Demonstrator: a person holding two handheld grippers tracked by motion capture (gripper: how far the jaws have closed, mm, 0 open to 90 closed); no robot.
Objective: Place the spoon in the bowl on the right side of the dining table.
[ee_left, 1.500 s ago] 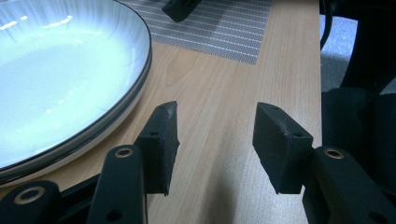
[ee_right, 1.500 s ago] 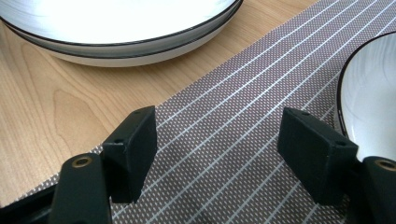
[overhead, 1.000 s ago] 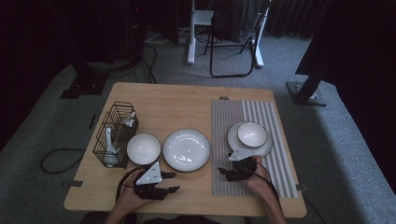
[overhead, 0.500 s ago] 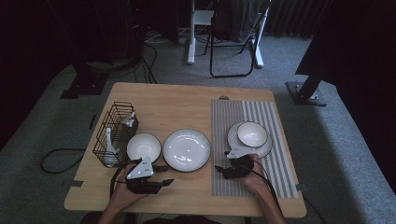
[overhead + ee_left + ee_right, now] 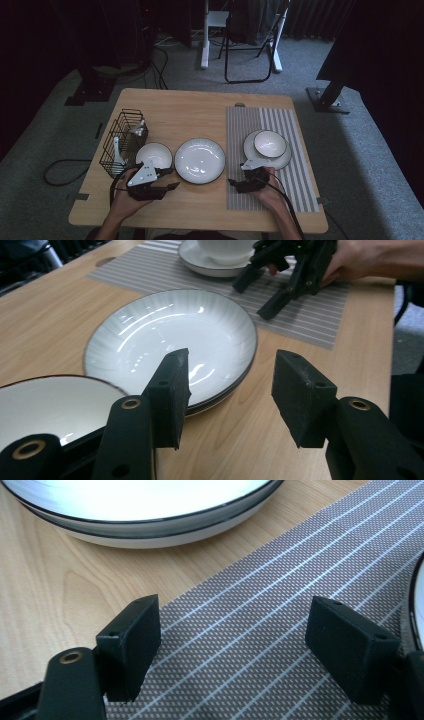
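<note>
Two claws rest low near the table's (image 5: 200, 107) near edge in the high view. The left gripper (image 5: 167, 180) sits with its jaws parted and empty; the large plate (image 5: 199, 160) lies just ahead of its tips, and the small bowl (image 5: 152, 154) is just beyond it, on the side toward the wire basket (image 5: 122, 142). The right gripper (image 5: 235, 184) lies at the near edge of the striped mat (image 5: 280, 125), jaws apart and holding nothing, with the large plate beyond its tips and a saucer (image 5: 260, 155) carrying a bowl (image 5: 270, 143) just behind it on the mat.

From the left gripper view, the left gripper (image 5: 231, 390) stands wide open over bare wood, gripping nothing. The large plate (image 5: 165, 337) lies straight ahead, its rim just past the left jaw's tip. The small bowl (image 5: 50, 405) sits close beside that jaw. Farther ahead, the right gripper (image 5: 260, 290) lies on the striped mat (image 5: 150, 265), held by a hand (image 5: 370, 257).

From the right gripper view, the right gripper (image 5: 232, 630) is spread open and empty above the striped mat (image 5: 260, 630). The large plate (image 5: 150, 515) lies ahead of the jaws, near but apart, on the wood.
</note>
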